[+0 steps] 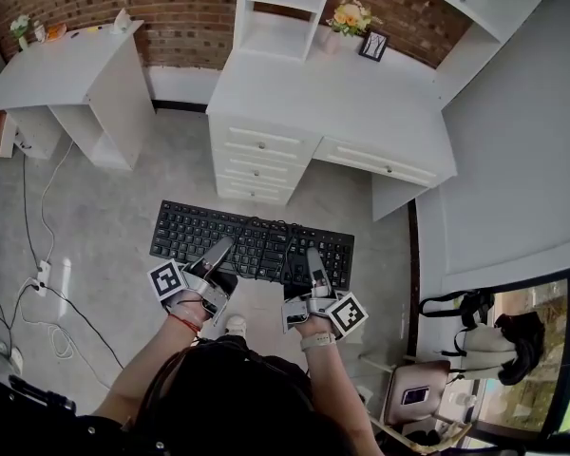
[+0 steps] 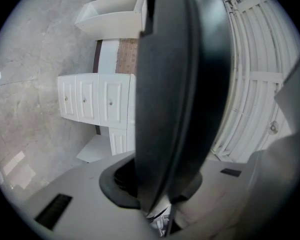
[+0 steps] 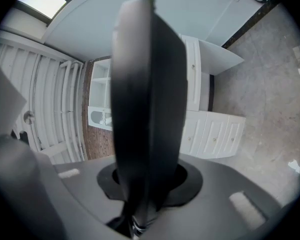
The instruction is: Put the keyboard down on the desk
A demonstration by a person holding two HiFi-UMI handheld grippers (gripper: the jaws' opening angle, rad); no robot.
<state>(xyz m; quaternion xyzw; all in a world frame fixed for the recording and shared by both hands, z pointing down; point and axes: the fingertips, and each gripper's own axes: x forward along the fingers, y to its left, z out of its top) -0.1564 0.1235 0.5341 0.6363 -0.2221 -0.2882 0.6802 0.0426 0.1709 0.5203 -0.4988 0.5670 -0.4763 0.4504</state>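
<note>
"Two tools on it, or only one?"

"Both. My left tool (image 1: 214, 259) is clenched on the near edge of the black keyboard (image 1: 256, 240), left of its middle. My right tool (image 1: 313, 266) is clenched on the same edge, further right. In each gripper view the keyboard stands edge-on between the jaws. They're only narrowly apart, and the board fills the gap."

"Where is the keyboard, then?"

"In the air in front of me, roughly level with the keys up, over the grey floor (image 1: 104, 226). The white worktop (image 1: 361, 103) lies beyond its far edge, and the two are apart. There are drawers (image 1: 261, 160) under the worktop, and flowers (image 1: 350, 15) and a small frame (image 1: 373, 46) at the back of it."
</note>
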